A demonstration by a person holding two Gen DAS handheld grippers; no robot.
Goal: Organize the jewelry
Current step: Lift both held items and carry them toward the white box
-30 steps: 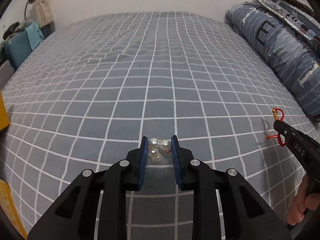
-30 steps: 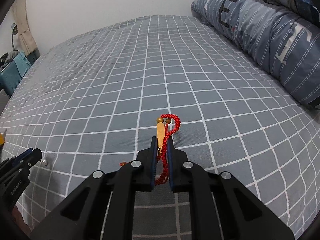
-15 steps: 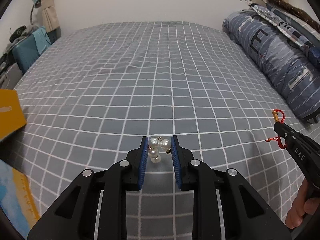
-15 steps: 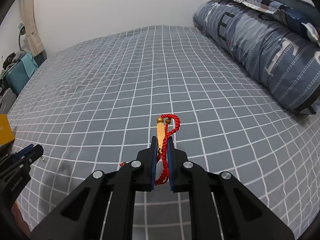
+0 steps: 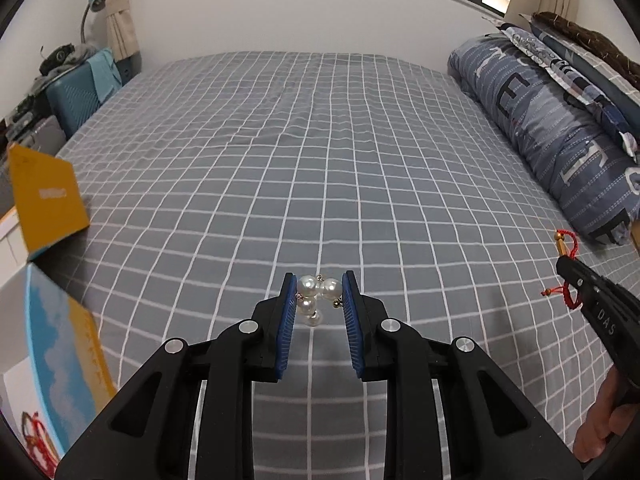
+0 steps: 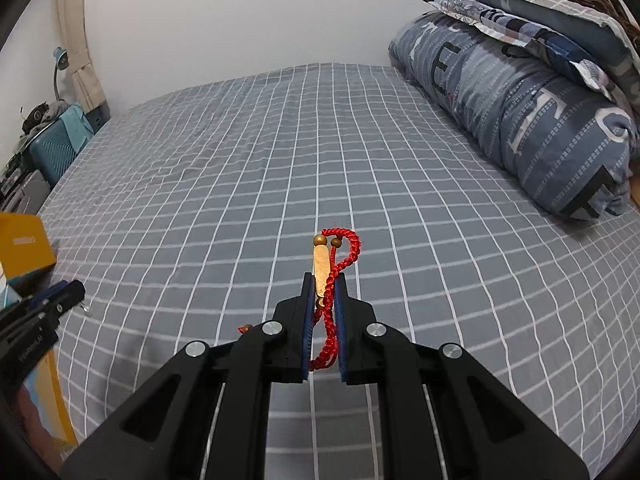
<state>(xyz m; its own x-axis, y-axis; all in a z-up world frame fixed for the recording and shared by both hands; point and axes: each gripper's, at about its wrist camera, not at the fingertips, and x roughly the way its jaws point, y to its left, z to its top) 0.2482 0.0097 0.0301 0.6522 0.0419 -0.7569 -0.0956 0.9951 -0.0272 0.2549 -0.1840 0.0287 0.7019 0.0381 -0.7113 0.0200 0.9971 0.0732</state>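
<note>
Left wrist view: over the last second both my tools have risen off the bed (image 5: 320,152), left tool (image 5: 319,294) clamped on the pearl earrings (image 5: 316,294), right tool (image 6: 323,286) pinching the red bracelet (image 6: 334,276), the yellow box (image 5: 44,196) now visible left, likely the destination

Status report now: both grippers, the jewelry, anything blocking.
Left gripper shut on pearl earrings. Right gripper shut on red cord bracelet. Both held above the bed. Open box at left, path unobstructed.
</note>
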